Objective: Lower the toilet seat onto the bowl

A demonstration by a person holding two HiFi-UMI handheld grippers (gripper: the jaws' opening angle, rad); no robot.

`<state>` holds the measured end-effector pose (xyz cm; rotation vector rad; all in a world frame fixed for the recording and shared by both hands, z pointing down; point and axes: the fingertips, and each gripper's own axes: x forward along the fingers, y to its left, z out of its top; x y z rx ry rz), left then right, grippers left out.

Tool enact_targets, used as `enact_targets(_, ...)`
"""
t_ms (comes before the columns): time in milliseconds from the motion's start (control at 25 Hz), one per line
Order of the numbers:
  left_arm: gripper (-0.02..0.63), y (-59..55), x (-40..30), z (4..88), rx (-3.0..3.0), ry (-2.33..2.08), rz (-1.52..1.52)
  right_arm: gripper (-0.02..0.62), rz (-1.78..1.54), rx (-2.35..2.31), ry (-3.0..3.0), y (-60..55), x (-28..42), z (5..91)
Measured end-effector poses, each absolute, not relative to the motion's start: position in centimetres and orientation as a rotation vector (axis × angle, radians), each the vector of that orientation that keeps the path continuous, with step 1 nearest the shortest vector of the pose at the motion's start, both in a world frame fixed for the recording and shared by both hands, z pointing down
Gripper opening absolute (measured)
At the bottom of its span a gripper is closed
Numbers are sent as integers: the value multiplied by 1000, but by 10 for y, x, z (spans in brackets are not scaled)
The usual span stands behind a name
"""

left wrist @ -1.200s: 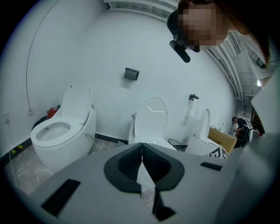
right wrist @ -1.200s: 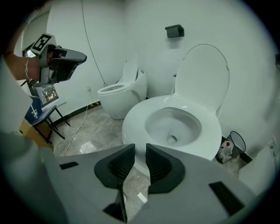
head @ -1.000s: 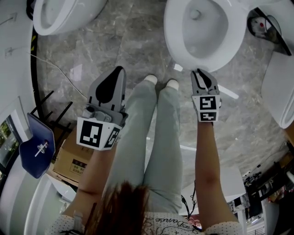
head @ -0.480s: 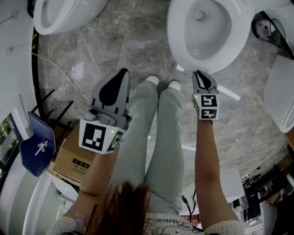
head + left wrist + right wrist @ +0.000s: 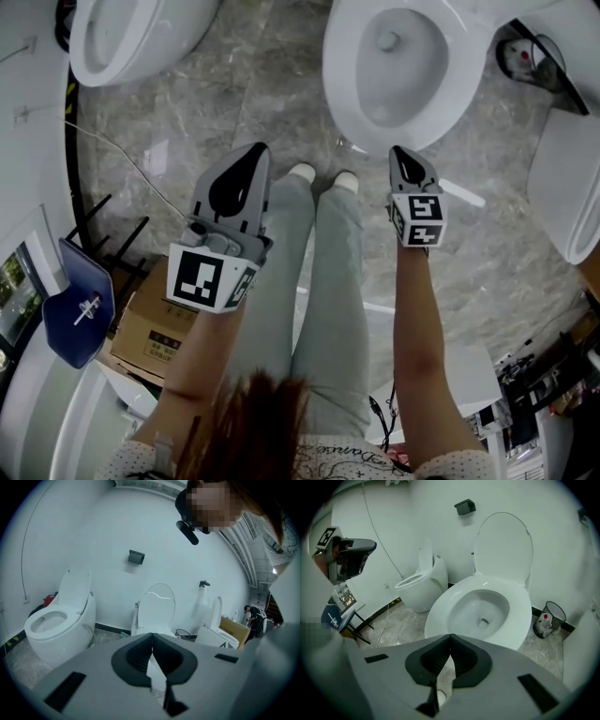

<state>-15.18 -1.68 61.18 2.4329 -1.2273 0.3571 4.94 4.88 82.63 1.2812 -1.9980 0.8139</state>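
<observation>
Two claws of matte grey plastic, black ribbed pads at the tips, a square-marker cube behind each. On the left gripper (image 5: 254, 150): jaws pressed together tip to tip, nothing pinched. On the right gripper (image 5: 399, 150): jaws just closing, now pressed together as well, nothing between them.

Just ahead of the right claw's tips and lower: the bowl (image 5: 440, 613). Glossy white ceramic, egg-shaped, with a broad smooth rim and a drain hole deep inside.

Beyond the bowl, farther from the tips and higher: the toilet seat (image 5: 504, 543), well apart from both claws and untouched. Smooth white plastic, a thin flat oval, raised against the white wall. Long axis running up and down, hinged end low at the back of the bowl, rounded free end pointing up, broad face turned toward the claw. From the left claw, straight ahead of the tips, likewise upright and well apart.

Left of the right claw and farther off: a second toilet (image 5: 417, 588), same glossy white, lid raised. Right of the bowl, down on the floor: a waste bin (image 5: 548, 618) of dark wire mesh, tapered, round at the mouth. On the wall, up and left of the seat's top: a small dark box (image 5: 464, 506).

Under both claws: floor (image 5: 234, 94) of polished grey veined stone. Behind the left claw's cube, down low: a brown cardboard box (image 5: 155, 323).
</observation>
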Motion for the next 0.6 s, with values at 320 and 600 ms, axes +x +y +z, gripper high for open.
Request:
enact_targets(320, 5, -32, -136, 577, 2492, -1211, 315, 12, 785, 1343, -2033, 37, 59, 782)
enact_targets(600, 5, -48, -126, 524, 2559, -1220, 275, 12, 734, 1427, -2102, 20, 66, 714)
